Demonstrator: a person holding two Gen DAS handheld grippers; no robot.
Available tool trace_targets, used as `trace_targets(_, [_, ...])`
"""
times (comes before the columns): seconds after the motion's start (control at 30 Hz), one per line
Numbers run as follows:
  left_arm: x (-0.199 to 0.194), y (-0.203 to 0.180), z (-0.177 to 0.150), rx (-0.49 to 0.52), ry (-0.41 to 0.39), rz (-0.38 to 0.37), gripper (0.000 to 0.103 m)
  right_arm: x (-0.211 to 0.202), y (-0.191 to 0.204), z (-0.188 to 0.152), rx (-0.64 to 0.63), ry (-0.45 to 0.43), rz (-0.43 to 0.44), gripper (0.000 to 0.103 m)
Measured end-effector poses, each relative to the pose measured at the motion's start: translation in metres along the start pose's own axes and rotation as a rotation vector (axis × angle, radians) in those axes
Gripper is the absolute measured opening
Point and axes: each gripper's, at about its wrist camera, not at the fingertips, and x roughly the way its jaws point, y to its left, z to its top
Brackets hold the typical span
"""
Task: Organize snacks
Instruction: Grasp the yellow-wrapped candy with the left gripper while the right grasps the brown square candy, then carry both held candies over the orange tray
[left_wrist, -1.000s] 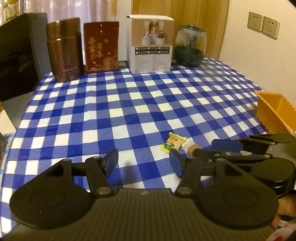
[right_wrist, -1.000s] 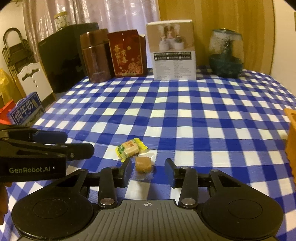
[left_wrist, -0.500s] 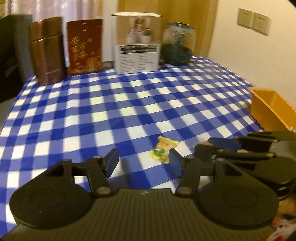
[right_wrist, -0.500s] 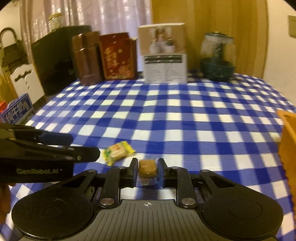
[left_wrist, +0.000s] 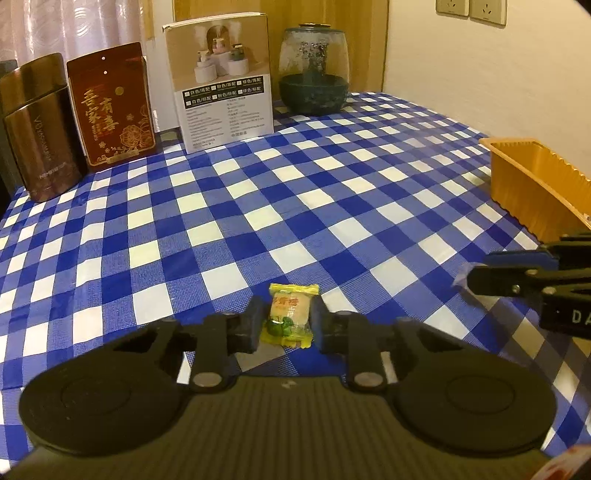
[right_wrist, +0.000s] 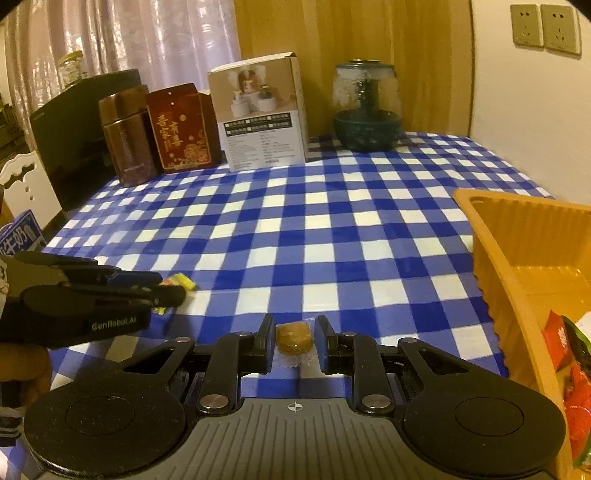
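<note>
Left wrist: yellow candy (left_wrist: 289, 314) now seemingly pinched.

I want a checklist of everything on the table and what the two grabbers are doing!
Surface: blue-and-white checked tablecloth.
Job's things: yellow-wrapped candy and brown candy; orange tray at the right, already holding red and green packets.
Clutter: brown tin, red box, white carton, glass jar, all along the far edge.
Grippers: left gripper shut on the yellow-wrapped candy; right gripper shut on the brown candy.
Cables: nothing seen.
Surroundings: curtain, wall sockets.
</note>
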Motion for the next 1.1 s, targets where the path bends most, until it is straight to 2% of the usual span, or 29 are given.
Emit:
trace_targets(0.13, [-0.005, -0.006, -0.001, -0.007, 0.013, 0.022, 0.02, -0.004, -0.001, -0.002, 0.007, 0.006, 0.001, 0.023])
trace_targets(0.43, [-0.044, -0.034, -0.009, -0.153, 0.017, 0.015, 0.02, -0.032, 0.003, -0.011, 0.012, 0.014, 0.017, 0.023])
trace_targets(0.67, [-0.091, -0.063, -0.024, -0.285, -0.004, 0.003, 0.02, -0.08, 0.001, -0.016, -0.028, -0.009, 0.014, 0.023])
trace_targets(0.83, [-0.127, -0.087, -0.03, -0.336, -0.012, 0.002, 0.019, -0.12, -0.003, -0.019, -0.052, -0.039, 0.005, 0.023])
trace_targets(1.1, [-0.175, -0.14, -0.016, -0.325, -0.039, -0.039, 0.019, -0.181, -0.033, -0.026, -0.001, -0.071, -0.039, 0.023])
